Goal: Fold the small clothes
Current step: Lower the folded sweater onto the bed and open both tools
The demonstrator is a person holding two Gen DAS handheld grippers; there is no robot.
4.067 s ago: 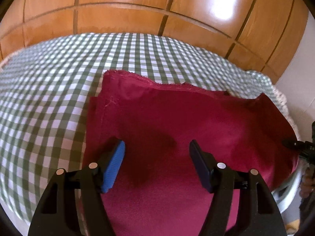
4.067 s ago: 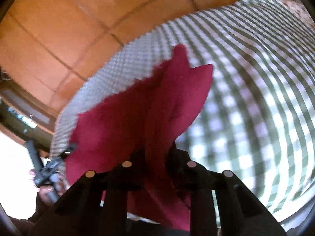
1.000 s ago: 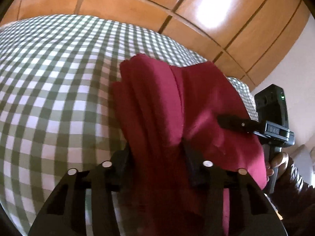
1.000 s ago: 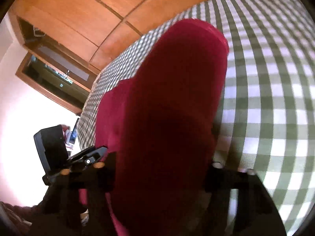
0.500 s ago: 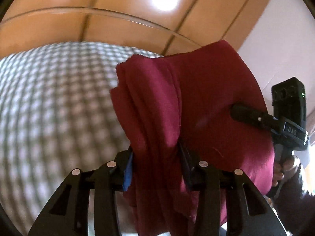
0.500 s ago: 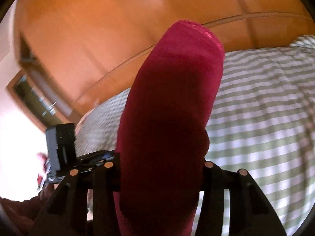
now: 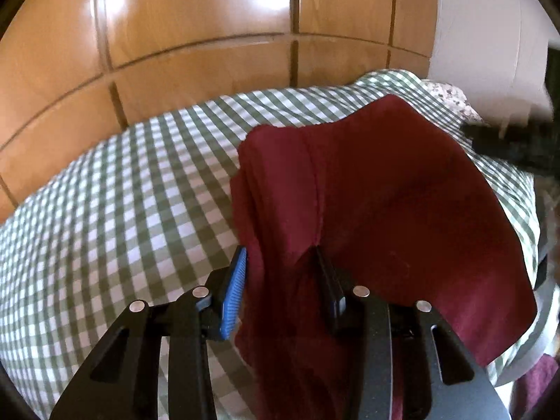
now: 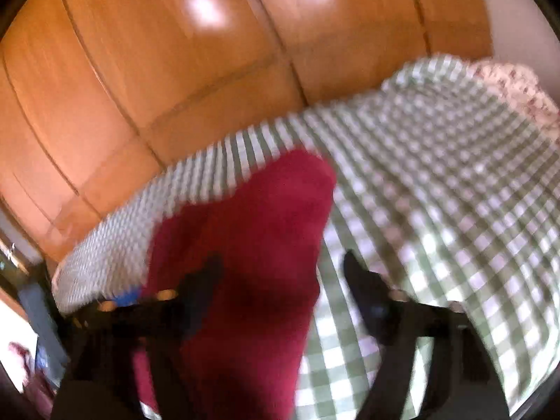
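Maroon cloth [image 7: 378, 203] sits clenched in left gripper [image 7: 280, 280]; right gripper [image 8: 283, 280] has just been opening, released.

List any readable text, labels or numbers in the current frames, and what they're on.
None readable.
The right gripper, seen from the left wrist, is motion-blurred; no marking on it can be read.
The red cloth, the green checked bedcover and the wooden wardrobe doors carry no print.

Open bed to the left, cloth to the right

The checked bedcover [image 7: 115, 210] lies bare toward its left edge; the folded red cloth [image 7: 385, 203] covers its right side, and wooden wardrobe doors [image 7: 196, 35] close off the far edge.
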